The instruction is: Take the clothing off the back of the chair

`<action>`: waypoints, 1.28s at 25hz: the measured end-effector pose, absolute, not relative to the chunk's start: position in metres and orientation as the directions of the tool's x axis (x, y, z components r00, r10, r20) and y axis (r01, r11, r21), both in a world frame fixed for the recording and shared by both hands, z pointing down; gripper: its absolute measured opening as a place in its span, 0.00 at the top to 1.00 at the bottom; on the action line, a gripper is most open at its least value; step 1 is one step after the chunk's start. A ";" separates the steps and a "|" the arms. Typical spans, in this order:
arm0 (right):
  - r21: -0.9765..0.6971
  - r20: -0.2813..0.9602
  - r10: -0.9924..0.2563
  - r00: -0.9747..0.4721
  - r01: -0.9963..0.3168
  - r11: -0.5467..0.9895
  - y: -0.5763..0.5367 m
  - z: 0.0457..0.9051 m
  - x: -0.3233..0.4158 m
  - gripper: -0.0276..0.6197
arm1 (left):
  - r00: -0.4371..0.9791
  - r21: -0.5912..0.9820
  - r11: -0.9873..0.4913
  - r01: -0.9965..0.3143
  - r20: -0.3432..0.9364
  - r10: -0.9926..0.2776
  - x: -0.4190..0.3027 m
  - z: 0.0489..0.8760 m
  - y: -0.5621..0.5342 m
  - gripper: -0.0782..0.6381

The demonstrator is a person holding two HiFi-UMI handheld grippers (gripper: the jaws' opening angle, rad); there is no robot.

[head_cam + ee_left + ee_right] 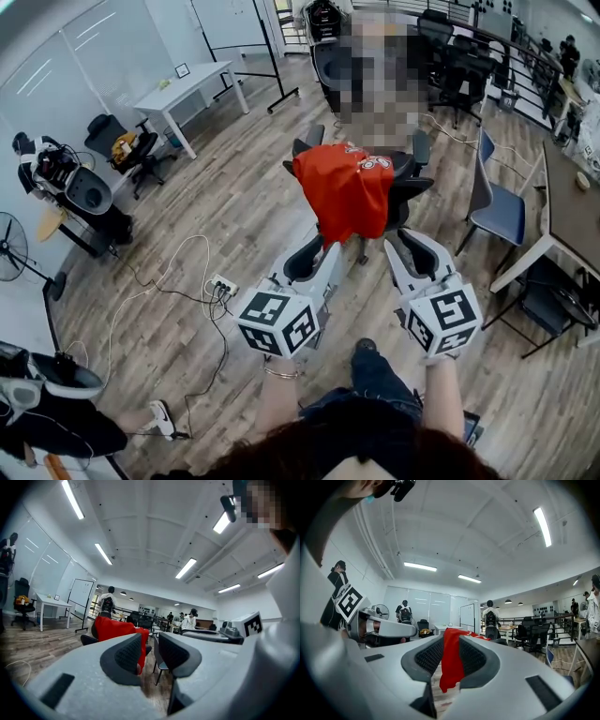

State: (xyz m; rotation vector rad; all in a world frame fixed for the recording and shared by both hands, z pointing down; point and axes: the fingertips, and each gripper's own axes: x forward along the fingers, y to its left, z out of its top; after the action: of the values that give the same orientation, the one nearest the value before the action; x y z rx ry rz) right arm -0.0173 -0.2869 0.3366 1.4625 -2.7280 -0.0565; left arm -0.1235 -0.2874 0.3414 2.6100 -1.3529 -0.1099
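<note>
A red garment (349, 192) with white print hangs over the back of a black office chair (412, 178) in the middle of the head view. Both grippers are held level just short of it, apart from the cloth. My left gripper (314, 258) points at the garment's lower left, its jaws a little apart with nothing between them. My right gripper (412, 248) stands to the right of the hanging hem, also slightly open and empty. In the left gripper view the garment (115, 629) lies ahead, beyond the gripper (150, 651). In the right gripper view the garment (451, 667) shows through the gap of the gripper (450, 656).
A person stands right behind the chair. A blue chair (502, 211) and a wooden table (567, 211) stand at the right. A power strip with cables (223, 284) lies on the floor at the left. A white table (192, 89) is at the far left.
</note>
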 end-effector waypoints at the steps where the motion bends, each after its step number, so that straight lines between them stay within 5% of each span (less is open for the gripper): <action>1: 0.052 0.024 -0.832 -0.554 -0.831 0.554 -0.295 0.338 -0.016 0.80 | 0.573 0.215 -0.555 -0.804 0.030 -0.819 -0.125 0.344 -0.296 0.71; 32: -0.135 0.189 -0.736 -0.650 -0.759 0.636 -0.474 0.416 0.006 0.47 | 0.517 0.481 -0.409 -0.776 0.112 -0.849 -0.150 0.398 -0.483 0.38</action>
State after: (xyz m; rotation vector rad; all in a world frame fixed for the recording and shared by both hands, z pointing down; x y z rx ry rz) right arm 0.0060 -0.4736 0.4157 1.2551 -2.7358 0.3076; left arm -0.1498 -0.4833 0.3978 2.2826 -1.3263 -0.2041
